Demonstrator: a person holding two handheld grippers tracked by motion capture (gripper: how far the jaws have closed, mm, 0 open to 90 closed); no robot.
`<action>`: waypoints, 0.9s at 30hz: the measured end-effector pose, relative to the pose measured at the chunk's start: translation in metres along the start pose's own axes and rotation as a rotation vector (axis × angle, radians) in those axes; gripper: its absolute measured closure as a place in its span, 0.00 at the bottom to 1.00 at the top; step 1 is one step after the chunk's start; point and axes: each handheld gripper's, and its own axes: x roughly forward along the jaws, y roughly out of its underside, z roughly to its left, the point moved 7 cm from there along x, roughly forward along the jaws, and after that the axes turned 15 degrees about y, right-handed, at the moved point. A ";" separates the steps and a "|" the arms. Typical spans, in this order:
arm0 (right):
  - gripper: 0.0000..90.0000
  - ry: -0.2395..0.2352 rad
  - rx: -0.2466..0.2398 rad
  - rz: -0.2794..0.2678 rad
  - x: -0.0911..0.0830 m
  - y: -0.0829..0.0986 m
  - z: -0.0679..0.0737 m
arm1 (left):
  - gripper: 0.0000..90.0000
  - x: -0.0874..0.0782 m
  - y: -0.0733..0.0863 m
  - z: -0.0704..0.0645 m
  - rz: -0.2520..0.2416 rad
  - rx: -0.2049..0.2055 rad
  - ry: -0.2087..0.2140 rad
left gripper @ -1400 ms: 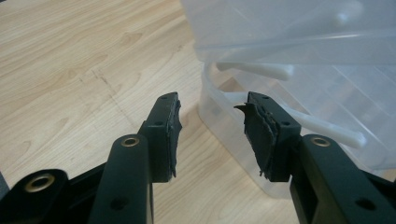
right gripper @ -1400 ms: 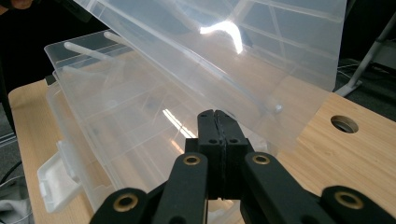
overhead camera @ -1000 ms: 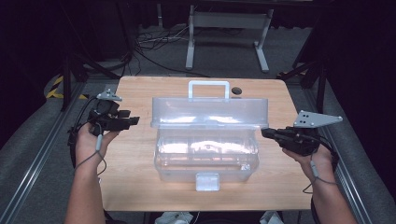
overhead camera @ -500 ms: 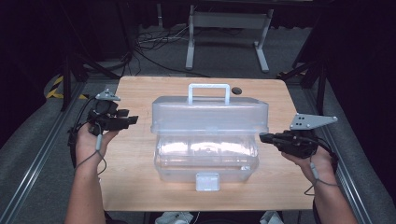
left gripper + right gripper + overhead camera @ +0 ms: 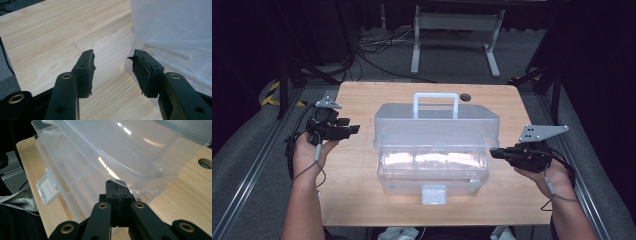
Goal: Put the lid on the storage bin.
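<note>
**Clerk:** Dark room, cables and a grey metal stand on the floor behind. Item one: wooden bench, pale grain, one round cable hole at the far edge.

**Checker:** Item on it?

**Clerk:** Clear plastic storage box, centred on the bench. Hinged lid standing partly raised, white carry handle on its top, white front latch hanging loose at the near side. Contents: cannot tell through the glare.

**Checker:** Tools?

**Clerk:** Left hand-held gripper, held off the box's left side, apart from it; in the left gripper view its jaws stand wide, nothing between them, worn pads. Right hand-held gripper at the box's right end; in the right gripper view its jaws are pressed together with no gap, tips just under the lid's edge, seemingly touching it. Whether any plastic is pinched between them, I cannot tell.

**Checker:** Handling notes?

**Clerk:** Judged light, thin-walled, stiff but springy; the lid likely flexes if pushed at one corner. Smooth and glossy, so probably slippery against the pads. Likely to crack under a hard pinch rather than dent.

**Checker:** Where to take hold?

**Clerk:** Lid rim at either end for swinging it; the handle for lifting the whole box once latched; the latch tab for fastening. Steady the base from the left, or it may slide.
</note>
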 end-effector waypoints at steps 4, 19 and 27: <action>1.00 -0.004 -0.004 0.012 0.000 0.002 0.001 | 0.58 0.001 0.001 0.002 0.009 -0.002 -0.008; 1.00 -0.023 -0.023 0.067 0.001 0.009 0.006 | 0.58 0.003 0.002 0.002 0.022 -0.003 -0.006; 1.00 -0.033 -0.035 0.096 0.002 0.014 0.009 | 0.58 0.006 0.003 0.002 0.036 -0.011 0.003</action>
